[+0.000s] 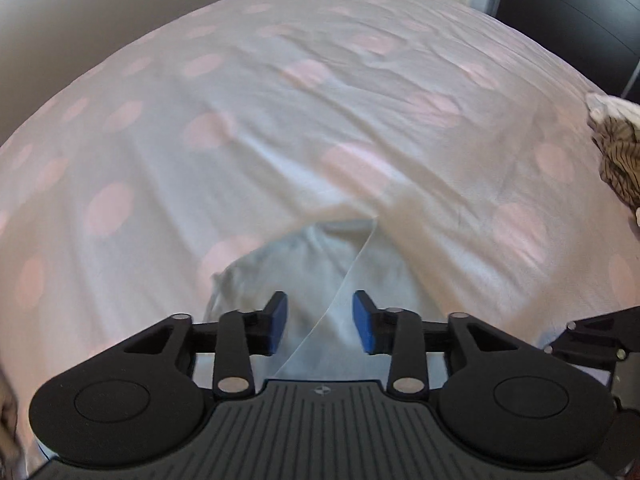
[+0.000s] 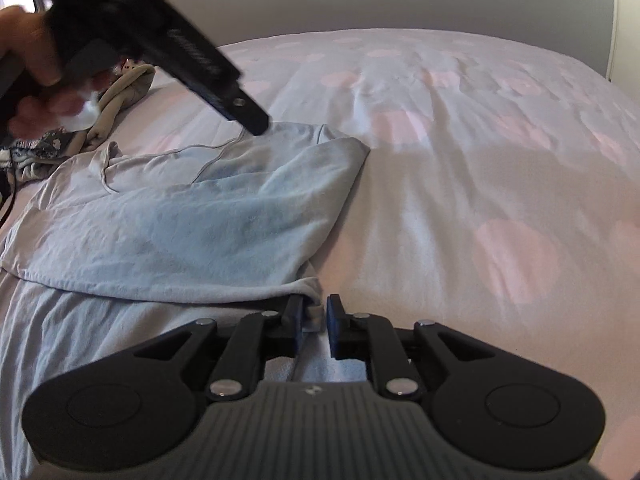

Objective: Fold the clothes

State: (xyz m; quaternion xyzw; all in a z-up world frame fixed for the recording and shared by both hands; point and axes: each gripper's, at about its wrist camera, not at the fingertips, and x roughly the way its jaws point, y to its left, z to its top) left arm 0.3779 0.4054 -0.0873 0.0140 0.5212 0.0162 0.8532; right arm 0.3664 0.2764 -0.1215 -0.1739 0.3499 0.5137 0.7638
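One pale blue shirt (image 2: 192,216) lying folded over on bed (image 2: 480,184), at its near left part. Two grippers showing. Left gripper (image 1: 320,320) hanging over shirt, jaws standing partly apart, nothing pinched between them. Right gripper (image 2: 314,322) sitting at shirt's near corner; jaws narrow, small gap showing, shirt edge lying against left pad. One small heap of other clothes (image 2: 120,96) lying at far left, partly hidden behind blurry hand (image 2: 28,60). Pink dots on bed looking smeared.
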